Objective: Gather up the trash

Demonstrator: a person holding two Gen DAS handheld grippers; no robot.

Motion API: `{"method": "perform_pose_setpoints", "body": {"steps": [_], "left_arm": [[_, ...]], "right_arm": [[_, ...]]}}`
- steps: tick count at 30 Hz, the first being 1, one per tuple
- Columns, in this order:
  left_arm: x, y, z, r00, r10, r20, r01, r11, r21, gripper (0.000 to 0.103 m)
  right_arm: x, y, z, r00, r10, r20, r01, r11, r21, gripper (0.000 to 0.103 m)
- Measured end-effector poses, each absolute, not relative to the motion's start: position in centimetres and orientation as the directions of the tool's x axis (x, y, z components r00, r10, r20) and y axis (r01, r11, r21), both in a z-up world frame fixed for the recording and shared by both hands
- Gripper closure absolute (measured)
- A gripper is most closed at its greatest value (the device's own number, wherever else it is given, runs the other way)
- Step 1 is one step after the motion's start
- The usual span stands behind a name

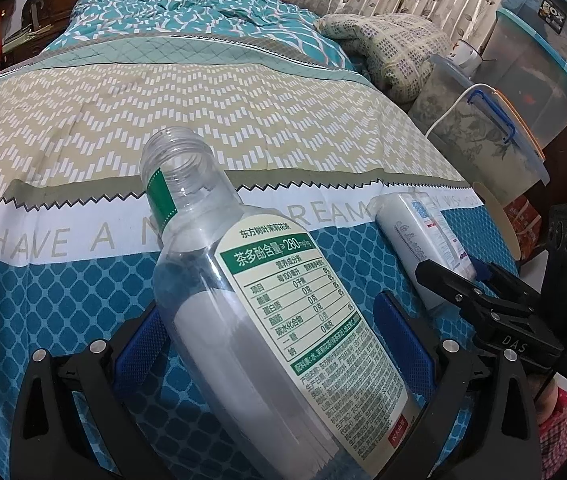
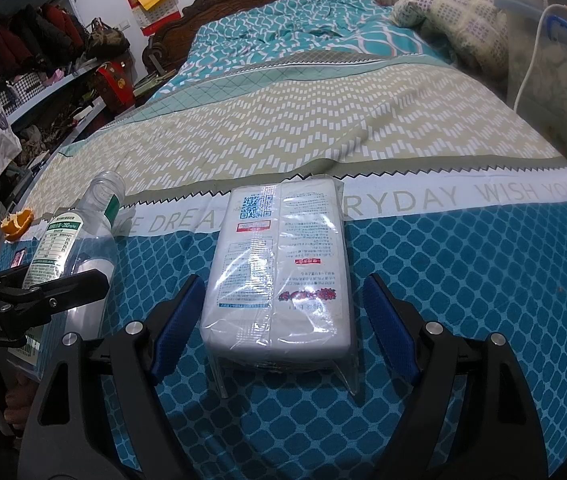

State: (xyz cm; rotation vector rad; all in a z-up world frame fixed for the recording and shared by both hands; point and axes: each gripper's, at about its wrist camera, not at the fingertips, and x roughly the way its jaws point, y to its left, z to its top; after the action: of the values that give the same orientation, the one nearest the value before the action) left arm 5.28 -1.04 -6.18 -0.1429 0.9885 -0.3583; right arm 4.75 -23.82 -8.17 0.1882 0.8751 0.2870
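Note:
An empty clear plastic bottle (image 1: 251,280) with a green and white label and no cap lies on the bed between the blue pads of my left gripper (image 1: 271,332). The jaws are wide apart on either side of it. It also shows in the right wrist view (image 2: 71,248). A white plastic-wrapped pack (image 2: 283,268) lies on the blue quilt between the pads of my right gripper (image 2: 279,320), which is open with gaps on both sides. The pack also shows in the left wrist view (image 1: 423,240). An orange peel (image 2: 17,222) lies at the bed's left edge.
The bed (image 2: 323,128) has a patterned quilt and a pillow (image 2: 451,12) at the far right. Clear storage boxes (image 1: 531,72) and a white cable (image 1: 455,104) stand to the bed's right. Cluttered shelves (image 2: 35,64) stand to the left.

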Motion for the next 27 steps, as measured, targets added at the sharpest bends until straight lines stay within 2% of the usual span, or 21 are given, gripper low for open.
{"method": "perform_pose_setpoints", "body": {"steps": [15, 16, 17, 18, 27], "left_arm": [[5.0, -1.3, -6.1, 0.502, -0.333, -0.798, 0.207, 0.942, -0.263, 0.010], [5.0, -1.5, -6.1, 0.502, -0.332, -0.799, 0.207, 0.943, -0.262, 0.011], [5.0, -1.5, -6.1, 0.501, -0.334, -0.798, 0.207, 0.942, -0.264, 0.011], [4.9, -1.5, -6.1, 0.498, -0.341, -0.797, 0.209, 0.940, -0.271, 0.012], [4.8, -1.9, -5.5, 0.479, -0.415, -0.773, 0.241, 0.910, -0.338, 0.024]], "right_arm": [[4.1, -23.7, -8.5, 0.600, 0.320, -0.733, -0.171, 0.946, 0.274, 0.019], [4.1, -23.7, -8.5, 0.601, 0.321, -0.732, -0.174, 0.946, 0.272, 0.021], [4.0, -23.6, -8.5, 0.601, 0.323, -0.731, -0.180, 0.946, 0.270, 0.035], [3.9, -23.4, -8.4, 0.602, 0.318, -0.732, -0.186, 0.948, 0.259, 0.040], [2.2, -24.5, -7.4, 0.659, 0.333, -0.674, -0.187, 0.941, 0.282, 0.042]]}}
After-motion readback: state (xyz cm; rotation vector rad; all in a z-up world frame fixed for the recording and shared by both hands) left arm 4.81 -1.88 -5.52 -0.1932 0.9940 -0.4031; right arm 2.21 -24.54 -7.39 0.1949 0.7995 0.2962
